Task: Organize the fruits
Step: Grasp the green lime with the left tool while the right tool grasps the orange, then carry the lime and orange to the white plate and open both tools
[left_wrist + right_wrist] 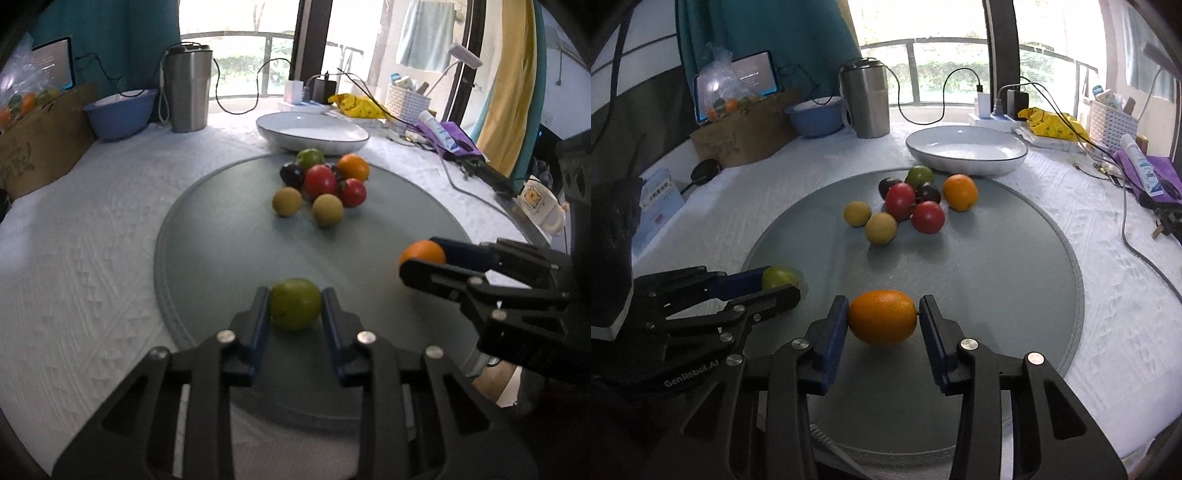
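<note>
Both jaws are clamped: the left gripper (pixel 295 306) on a green fruit (pixel 295 303), the right gripper (pixel 882 317) on an orange (pixel 882 316), near the round mat's (pixel 1015 266) front edge. Grasping appears complete; lifting toward the white dish (pixel 964 162) seems required next.

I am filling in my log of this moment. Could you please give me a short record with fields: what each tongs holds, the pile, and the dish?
left tongs: shut on green fruit
right tongs: shut on orange
pile: eight fruits at the far side of the grey mat
dish: behind the pile, nothing in it
</note>
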`<state>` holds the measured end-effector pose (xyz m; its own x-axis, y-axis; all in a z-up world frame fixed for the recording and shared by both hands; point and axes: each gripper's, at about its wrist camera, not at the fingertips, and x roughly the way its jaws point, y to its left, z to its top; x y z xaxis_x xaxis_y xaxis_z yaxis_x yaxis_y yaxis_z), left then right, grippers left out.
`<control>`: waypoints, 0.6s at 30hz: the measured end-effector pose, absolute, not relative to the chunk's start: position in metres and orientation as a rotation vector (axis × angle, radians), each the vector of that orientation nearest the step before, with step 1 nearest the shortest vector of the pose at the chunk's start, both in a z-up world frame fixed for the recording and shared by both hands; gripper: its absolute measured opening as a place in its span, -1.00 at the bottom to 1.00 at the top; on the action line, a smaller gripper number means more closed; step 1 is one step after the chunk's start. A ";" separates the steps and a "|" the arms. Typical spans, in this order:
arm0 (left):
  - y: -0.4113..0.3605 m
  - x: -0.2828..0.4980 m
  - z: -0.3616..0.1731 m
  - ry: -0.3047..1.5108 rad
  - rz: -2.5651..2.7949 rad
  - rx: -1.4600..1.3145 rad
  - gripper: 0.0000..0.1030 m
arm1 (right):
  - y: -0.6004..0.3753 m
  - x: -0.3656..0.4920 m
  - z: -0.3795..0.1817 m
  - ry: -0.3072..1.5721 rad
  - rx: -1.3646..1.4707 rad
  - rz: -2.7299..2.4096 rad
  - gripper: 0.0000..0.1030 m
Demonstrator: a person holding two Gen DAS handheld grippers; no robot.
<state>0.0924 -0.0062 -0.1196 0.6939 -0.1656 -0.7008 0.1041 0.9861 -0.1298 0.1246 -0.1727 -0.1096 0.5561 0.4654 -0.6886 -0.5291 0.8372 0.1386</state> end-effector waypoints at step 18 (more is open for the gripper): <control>-0.015 0.137 -0.081 0.722 -0.145 -0.056 -0.44 | -0.192 0.185 -0.078 0.694 -0.063 0.568 -0.18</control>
